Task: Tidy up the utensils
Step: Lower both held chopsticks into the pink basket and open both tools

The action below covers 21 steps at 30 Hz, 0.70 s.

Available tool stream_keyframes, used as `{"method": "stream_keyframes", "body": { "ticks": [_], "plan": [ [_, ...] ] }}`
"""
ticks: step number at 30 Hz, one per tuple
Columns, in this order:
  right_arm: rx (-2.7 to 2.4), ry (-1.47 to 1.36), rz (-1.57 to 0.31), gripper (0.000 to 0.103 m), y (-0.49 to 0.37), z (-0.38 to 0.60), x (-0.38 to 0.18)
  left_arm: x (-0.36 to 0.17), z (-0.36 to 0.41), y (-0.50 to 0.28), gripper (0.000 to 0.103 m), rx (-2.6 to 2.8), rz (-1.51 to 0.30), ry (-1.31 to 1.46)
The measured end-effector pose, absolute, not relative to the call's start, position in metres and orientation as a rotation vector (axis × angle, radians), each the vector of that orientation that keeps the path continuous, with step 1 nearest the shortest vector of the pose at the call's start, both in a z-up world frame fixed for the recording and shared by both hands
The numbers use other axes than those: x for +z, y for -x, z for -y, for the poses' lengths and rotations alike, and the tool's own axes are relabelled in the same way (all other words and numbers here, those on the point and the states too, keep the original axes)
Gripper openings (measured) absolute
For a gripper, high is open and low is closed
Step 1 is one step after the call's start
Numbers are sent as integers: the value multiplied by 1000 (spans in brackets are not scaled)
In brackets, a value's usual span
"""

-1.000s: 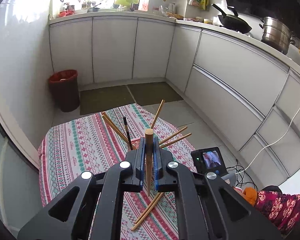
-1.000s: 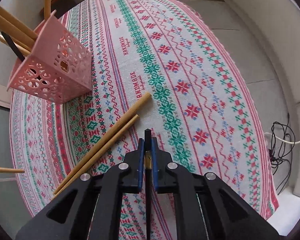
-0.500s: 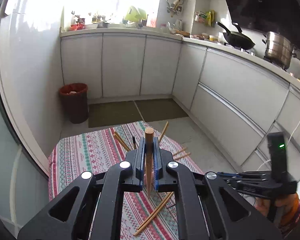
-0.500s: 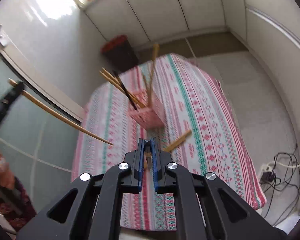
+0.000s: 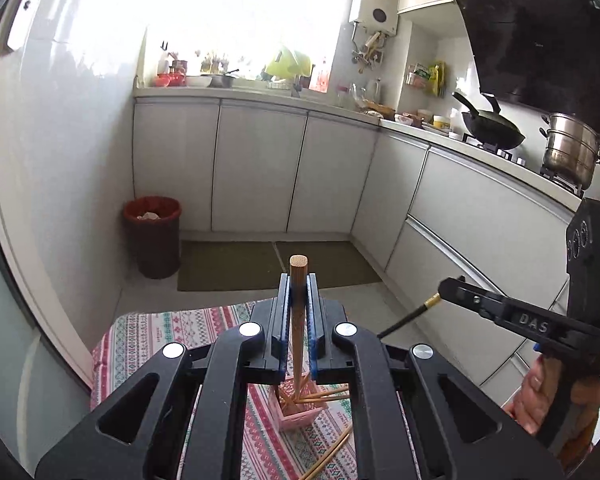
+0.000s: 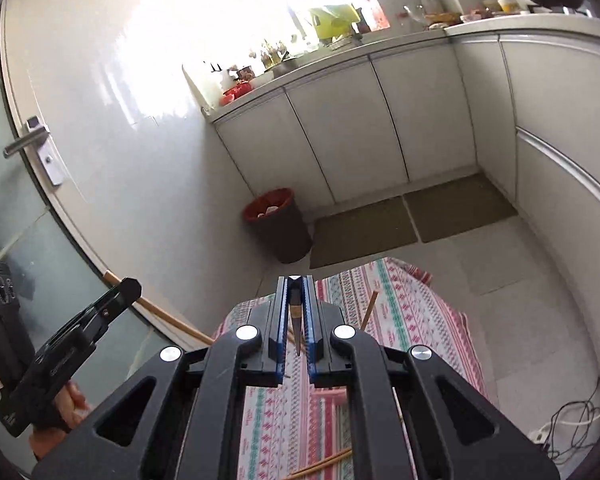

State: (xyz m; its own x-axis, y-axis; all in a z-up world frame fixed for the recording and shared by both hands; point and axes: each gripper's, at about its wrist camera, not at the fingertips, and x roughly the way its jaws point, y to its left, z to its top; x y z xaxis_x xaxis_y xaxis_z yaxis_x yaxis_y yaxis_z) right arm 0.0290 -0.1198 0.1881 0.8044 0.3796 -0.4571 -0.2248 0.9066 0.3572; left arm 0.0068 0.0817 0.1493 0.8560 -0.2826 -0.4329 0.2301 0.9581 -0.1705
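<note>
Left gripper (image 5: 299, 280) clamped on a wooden chopstick (image 5: 298, 312); right gripper (image 6: 296, 292) clamped on a black chopstick (image 6: 296, 320).

Both held high over the patterned tablecloth (image 5: 156, 332) in a kitchen, jaws nearly closed around the thin sticks. Below, visible through the left gripper's frame: pink holder (image 5: 300, 410) stuffed with chopsticks, standing on the cloth. Just beside it, lying loose on the cloth: two more wooden chopsticks (image 5: 330, 456).

free: air above patterned table (image 5: 148, 332) | obstacles: pink holder (image 5: 300, 412) with splayed chopsticks; loose pair (image 5: 328, 456) beside
</note>
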Motion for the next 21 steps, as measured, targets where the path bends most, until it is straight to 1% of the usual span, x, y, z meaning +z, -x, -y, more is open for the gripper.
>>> {"method": "stream_keyframes", "body": {
  "ticks": [5, 6, 7, 9, 12, 15, 21],
  "plan": [
    [283, -257, -555, 7, -58, 111, 165, 114, -72, -36, 7, -273, -516, 137],
    [282, -256, -568, 7, -64, 109, 158, 103, -68, -43, 9, -272, -533, 140],
    [282, -254, -579, 7, -69, 109, 150, 93, -65, -49, 21, -275, -559, 131],
    [282, -249, -617, 7, -81, 107, 137, 73, -58, -58, 39, -276, -608, 118],
    [271, -231, -657, 7, -92, 103, 122, 73, -68, -58, 41, -235, -597, 132],
    [265, -225, -683, 7, -96, 102, 115, 84, -82, -54, 49, -202, -563, 170],
    [261, -218, -726, 7, -107, 97, 100, 95, -92, -51, 50, -177, -539, 186]
  ]
}}
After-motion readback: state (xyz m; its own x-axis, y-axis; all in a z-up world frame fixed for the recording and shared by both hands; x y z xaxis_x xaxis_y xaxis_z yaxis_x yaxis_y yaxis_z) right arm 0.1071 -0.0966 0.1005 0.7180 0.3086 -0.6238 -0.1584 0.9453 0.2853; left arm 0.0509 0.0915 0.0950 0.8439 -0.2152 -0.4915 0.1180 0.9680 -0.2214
